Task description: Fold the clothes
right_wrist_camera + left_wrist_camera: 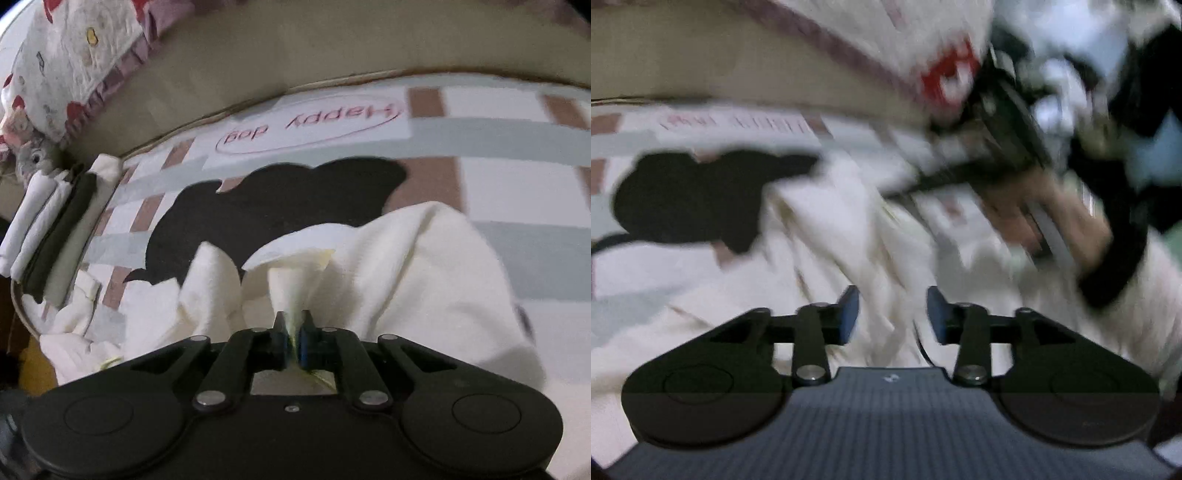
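Observation:
A cream-white garment (pixel 406 266) lies rumpled on the bed, partly over a black garment (pixel 280 206). My right gripper (pixel 293 328) is shut on a pinched fold of the white garment, which rises in a peak from between its pads. In the blurred left wrist view my left gripper (pixel 892 314) stands open just above the white garment (pixel 827 236), with nothing pressed between its blue pads. The black garment (pixel 690 199) lies to its left. At the upper right a person's hand (pixel 1045 218) holds the other gripper (pixel 990 147) over the cloth.
The bed sheet (pixel 517 177) is checked in white, brown and grey with a "Happy dog" print. Rolled white and dark clothes (pixel 48 221) lie in a row along the left edge. A printed pillow (pixel 74 62) and the beige headboard (pixel 295 48) are at the back.

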### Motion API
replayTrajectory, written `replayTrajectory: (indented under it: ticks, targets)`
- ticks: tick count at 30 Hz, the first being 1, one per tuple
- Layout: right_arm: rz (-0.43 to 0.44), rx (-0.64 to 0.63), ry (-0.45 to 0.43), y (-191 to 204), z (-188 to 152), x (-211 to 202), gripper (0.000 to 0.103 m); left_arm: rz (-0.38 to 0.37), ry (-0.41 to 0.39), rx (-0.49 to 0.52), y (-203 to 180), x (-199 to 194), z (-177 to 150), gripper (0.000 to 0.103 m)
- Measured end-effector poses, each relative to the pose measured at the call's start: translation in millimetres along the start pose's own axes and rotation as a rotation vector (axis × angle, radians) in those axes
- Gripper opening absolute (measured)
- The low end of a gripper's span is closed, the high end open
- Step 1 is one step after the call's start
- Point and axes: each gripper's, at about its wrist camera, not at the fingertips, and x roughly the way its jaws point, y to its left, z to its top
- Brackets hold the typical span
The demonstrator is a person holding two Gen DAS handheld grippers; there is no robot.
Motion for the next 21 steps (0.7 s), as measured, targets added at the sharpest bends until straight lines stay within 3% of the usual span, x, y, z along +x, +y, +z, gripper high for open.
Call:
replayTrajectory:
  ticks: [2,5,8,9,13,15,17,18,19,20,21]
  targets:
    - [-0.104,-0.018,-0.081,8,-18,-37,0.007,0.060,-0.060,-0.097,21,1,4,0.041]
    - [-0.287,-0.060,-0.088,24,-44,-57,0.006,0.126,-0.092,-0.244,50,12,5,0.041]
    - [-0.472,-0.105,-0.076,40,-70,-72,0.006,0.103,-0.090,-0.273,51,26,10,0.041]
    - [-0.494,-0.134,-0.065,47,-76,-74,0.006,0.088,-0.090,-0.265,45,30,11,0.041]
    - [-0.343,-0.124,-0.042,55,-87,-88,0.006,-0.043,-0.077,-0.206,6,44,7,0.063]
    - [-0.293,-0.100,-0.048,47,-93,-93,0.006,-0.086,-0.049,-0.196,-4,54,3,0.069]
    - [-0.253,-0.079,-0.058,39,-98,-98,0.006,-0.066,-0.037,-0.177,-13,67,1,0.069]
    - [-0.234,-0.061,-0.065,36,-100,-99,0.006,-0.027,-0.075,-0.165,-16,72,-1,0.068]
    - [-0.235,-0.054,-0.105,34,-101,-101,0.006,0.013,-0.097,-0.154,-18,76,-2,0.060]
    - [-0.247,-0.054,-0.164,32,-100,-104,0.006,0.042,-0.094,-0.144,-17,79,-1,0.012]
    - [-0.276,-0.058,-0.223,29,-97,-108,0.006,0.067,-0.104,-0.134,-18,77,3,0.005]
